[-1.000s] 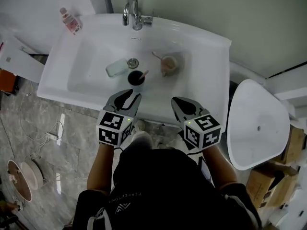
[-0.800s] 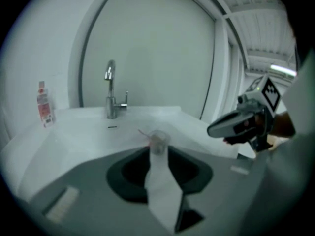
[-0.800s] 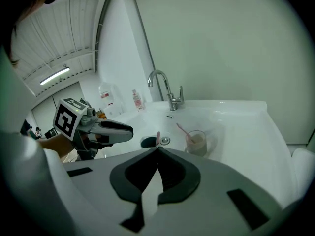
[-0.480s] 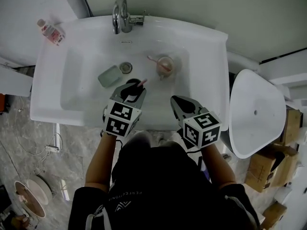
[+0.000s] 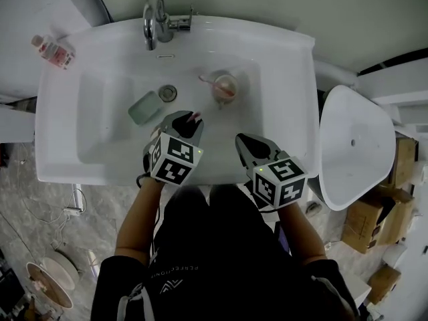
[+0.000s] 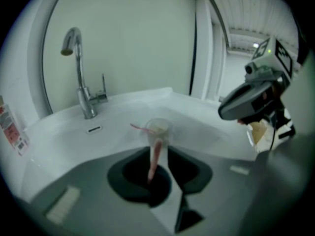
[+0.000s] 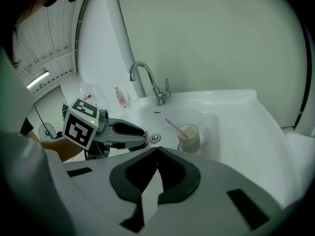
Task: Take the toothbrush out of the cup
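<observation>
We read the left gripper (image 5: pixel 186 120) as sitting over the dark cup (image 6: pixel 147 191) in the basin of the sink (image 5: pixel 281 72). Its jaws are narrowly apart, one on each side of the pink toothbrush (image 6: pixel 153 160). We see no clear pinch on the handle yet. The toothbrush stands in the cup, leaning slightly toward 1 o'clock. The right gripper (image 7: pixel 157 150) has its jaws together on nothing and hangs over the sink's front rim, at 4 o'clock from the left one and apart from it.

A clear cup (image 5: pixel 225 85) with a second toothbrush (image 5: pixel 208 81) sits near, at 1 o'clock from the left tips. A green block (image 5: pixel 143 107) is at 10 o'clock and the drain (image 5: pixel 168 93) at 11. The faucet (image 5: pixel 155 20) is at the sink's 12 o'clock.

Risks, as we judge them:
- Nothing steadies the dark cup, so a sideways or tilted pull on the handle could drag or tip it.
- The handle is thin and smooth, so an off-centre or weak closure could let it slip or pivot between the jaws.
- The jaw undersides hang close over the cup, so dropping lower could knock the rim.
- Swinging toward 1 o'clock on the way out could clip the clear cup.
</observation>
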